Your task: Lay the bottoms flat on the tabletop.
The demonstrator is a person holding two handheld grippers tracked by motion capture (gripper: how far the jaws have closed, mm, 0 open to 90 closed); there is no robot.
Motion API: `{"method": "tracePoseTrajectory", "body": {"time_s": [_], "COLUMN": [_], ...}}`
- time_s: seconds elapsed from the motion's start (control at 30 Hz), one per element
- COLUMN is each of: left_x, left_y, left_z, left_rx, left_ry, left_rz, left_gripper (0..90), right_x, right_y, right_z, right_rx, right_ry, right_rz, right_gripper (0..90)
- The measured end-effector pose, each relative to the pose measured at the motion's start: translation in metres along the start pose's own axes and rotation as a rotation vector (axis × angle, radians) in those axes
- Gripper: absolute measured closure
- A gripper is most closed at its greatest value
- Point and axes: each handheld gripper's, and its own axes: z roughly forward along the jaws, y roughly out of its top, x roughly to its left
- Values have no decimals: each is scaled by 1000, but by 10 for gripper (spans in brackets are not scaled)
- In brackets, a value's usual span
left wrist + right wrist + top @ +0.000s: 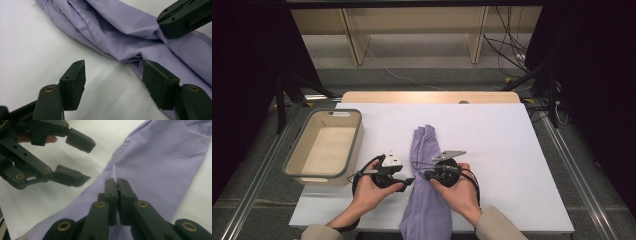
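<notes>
A long lavender cloth [428,145] lies lengthwise on the white table [507,140], its near end hanging over the front edge. My right gripper [426,175] rests on the cloth's middle with its jaws shut, and a crease of the lavender fabric [160,162] runs up into the tips of the right gripper [116,181]. My left gripper [409,181] stands open at the cloth's left edge. Its own view shows the left gripper [113,75] wide apart over bare table, one jaw against the folded cloth [117,27]. The right gripper [162,25] pinches the fabric just beyond.
A grey-rimmed beige basket [357,140] stands at the table's left side, close to my left hand. Bare white surface stretches to the right of the cloth. Wooden shelving and loose cables lie beyond the far edge.
</notes>
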Motion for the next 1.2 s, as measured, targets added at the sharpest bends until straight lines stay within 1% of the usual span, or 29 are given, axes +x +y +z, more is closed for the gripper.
{"method": "tracePoseTrajectory", "body": {"time_s": [0.1, 0.27, 0.47, 0.67, 0.83, 1.2], "left_x": [0, 0, 0, 0, 0, 0], "left_y": [0, -1, -1, 0, 0, 0], "left_z": [0, 1, 1, 1, 0, 1], "left_rx": [2, 4, 0, -2, -3, -8], "left_ry": [-1, -2, -1, 0, 2, 4], "left_rz": [0, 1, 2, 4, 6, 3], "left_gripper": [349, 347, 347, 346, 346, 346], "right_x": [-3, -9, -17, -30, -40, -60], "right_y": [-2, -4, -7, -13, -19, -35], "right_z": [-5, -14, -27, -37, -42, -48], "right_rx": [-2, -6, -10, -16, -9, 31], "right_ry": [-11, -27, -45, -70, -86, -113], "right_rz": [2, 8, 34, 59, 80, 127], "right_gripper": [898, 900, 900, 900, 900, 900]}}
